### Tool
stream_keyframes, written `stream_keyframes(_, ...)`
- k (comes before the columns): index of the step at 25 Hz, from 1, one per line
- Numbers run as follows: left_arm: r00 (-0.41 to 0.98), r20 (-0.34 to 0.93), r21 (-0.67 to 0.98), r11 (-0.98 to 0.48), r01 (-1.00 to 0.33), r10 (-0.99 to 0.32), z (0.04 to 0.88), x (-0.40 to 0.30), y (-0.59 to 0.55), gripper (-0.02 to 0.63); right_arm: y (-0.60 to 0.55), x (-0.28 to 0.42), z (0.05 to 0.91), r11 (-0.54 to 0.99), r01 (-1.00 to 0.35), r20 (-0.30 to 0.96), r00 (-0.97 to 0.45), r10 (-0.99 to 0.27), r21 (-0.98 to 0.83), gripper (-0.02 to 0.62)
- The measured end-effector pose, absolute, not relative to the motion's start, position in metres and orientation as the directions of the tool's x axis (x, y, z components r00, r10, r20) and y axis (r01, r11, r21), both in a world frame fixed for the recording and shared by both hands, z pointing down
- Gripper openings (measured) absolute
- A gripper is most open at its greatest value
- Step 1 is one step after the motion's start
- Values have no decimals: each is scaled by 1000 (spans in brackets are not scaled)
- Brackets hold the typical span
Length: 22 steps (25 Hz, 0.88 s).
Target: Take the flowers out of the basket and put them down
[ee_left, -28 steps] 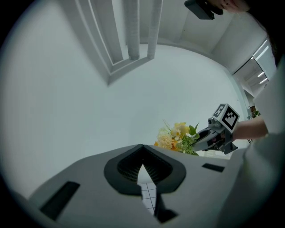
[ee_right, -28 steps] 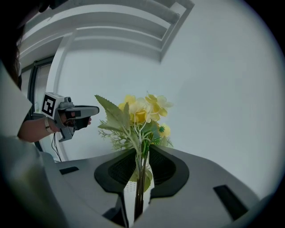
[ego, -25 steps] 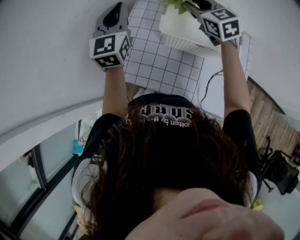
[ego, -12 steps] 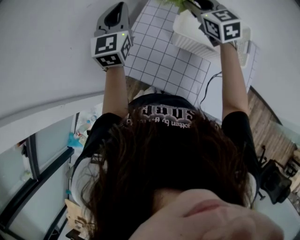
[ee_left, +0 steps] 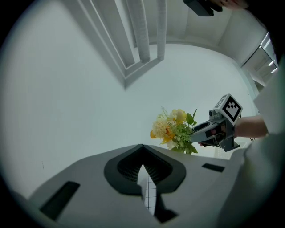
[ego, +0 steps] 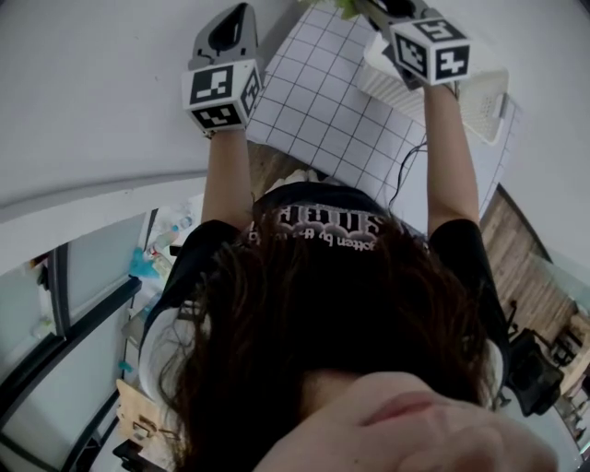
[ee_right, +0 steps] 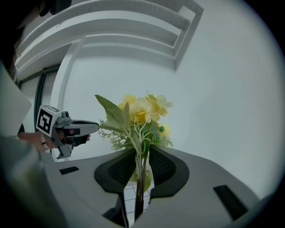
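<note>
My right gripper [ee_right: 141,156] is shut on the green stems of a yellow and white flower bunch [ee_right: 139,115], which stands upright above the jaws. In the head view the right gripper [ego: 373,9] is held high, with leaves of the flowers [ego: 345,6] at the top edge. The white ribbed basket [ego: 483,100] lies below and right of it on a gridded mat [ego: 323,101], apart from the flowers. My left gripper [ee_left: 142,156] is shut with nothing in it and is raised at the left [ego: 232,29]. From it I see the flowers [ee_left: 175,129] off to the right.
A white wall fills the background of both gripper views, with white ceiling mouldings [ee_left: 139,40] above. A black cable [ego: 406,166] hangs off the mat's edge. Wooden flooring [ego: 516,249] and window frames [ego: 83,304] show around the person's head and arms.
In the head view the basket and mat have slid right and down, away from the right gripper. Both grippers stay raised, the right one still holding the flowers.
</note>
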State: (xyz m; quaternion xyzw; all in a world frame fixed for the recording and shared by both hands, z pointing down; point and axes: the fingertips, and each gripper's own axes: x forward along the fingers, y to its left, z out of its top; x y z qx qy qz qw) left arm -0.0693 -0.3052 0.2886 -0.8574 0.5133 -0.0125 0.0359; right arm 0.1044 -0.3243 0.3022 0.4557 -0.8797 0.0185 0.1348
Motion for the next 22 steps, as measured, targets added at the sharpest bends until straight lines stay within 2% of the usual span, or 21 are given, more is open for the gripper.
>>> stream_keyframes(22,374,-17,-87,-371,-925,-927,290,-119,-287,2,-327,50,310,648,-759,223,-623,-749,56,104)
